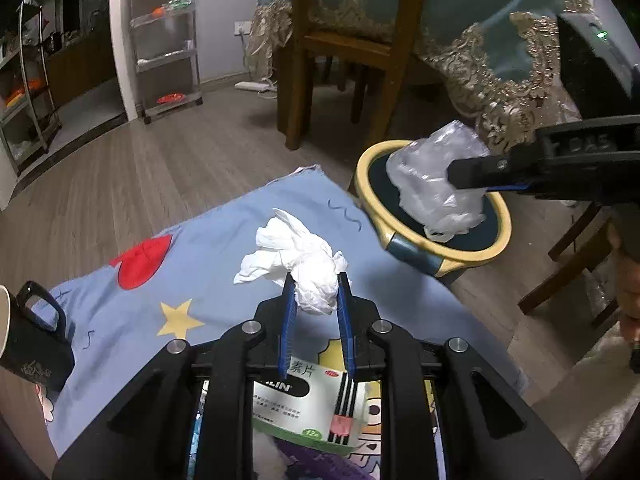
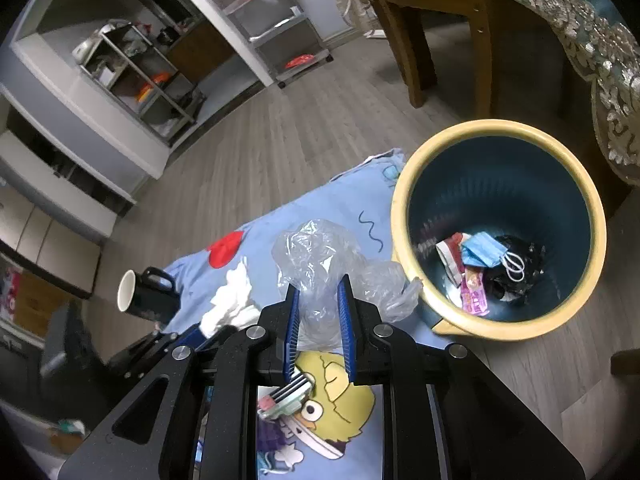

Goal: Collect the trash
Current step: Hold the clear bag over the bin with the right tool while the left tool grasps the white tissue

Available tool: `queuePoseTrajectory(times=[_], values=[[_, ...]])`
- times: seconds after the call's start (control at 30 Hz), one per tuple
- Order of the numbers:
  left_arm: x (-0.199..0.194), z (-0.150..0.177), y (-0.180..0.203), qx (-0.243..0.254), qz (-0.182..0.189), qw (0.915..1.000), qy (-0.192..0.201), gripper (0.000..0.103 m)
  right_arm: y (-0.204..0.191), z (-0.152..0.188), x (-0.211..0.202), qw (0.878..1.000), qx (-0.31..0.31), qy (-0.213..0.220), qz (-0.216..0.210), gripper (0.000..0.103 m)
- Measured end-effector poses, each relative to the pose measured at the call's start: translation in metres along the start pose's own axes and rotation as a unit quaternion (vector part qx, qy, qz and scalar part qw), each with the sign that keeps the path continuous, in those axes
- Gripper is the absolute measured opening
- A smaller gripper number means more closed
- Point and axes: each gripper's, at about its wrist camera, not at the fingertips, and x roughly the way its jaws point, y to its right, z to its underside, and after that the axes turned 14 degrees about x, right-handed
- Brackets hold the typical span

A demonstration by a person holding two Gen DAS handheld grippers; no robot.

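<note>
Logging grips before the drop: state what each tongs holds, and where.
Left tongs pinch the crumpled white tissue by its near, bunched end. Right tongs clamp the clear plastic bag around its lower middle.

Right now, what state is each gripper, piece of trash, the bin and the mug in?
Left gripper: shut on the white tissue, lifted off the blue cloth.
Right gripper: shut on the clear plastic bag, not yet in the bin.
Trash bin: upright, open, holding a face mask and wrappers.
Black mug: lying on its side.
Medicine box: lying flat on the cloth.
</note>
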Motion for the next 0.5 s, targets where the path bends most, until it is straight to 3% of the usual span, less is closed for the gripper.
queuePoseTrajectory(times=[0.5], values=[[-0.015, -0.02, 0.027, 0.037, 0.007, 0.9991, 0.018, 0.018, 0.027, -0.018, -0.013, 0.999, 0.038, 0.028, -0.003, 0.02]])
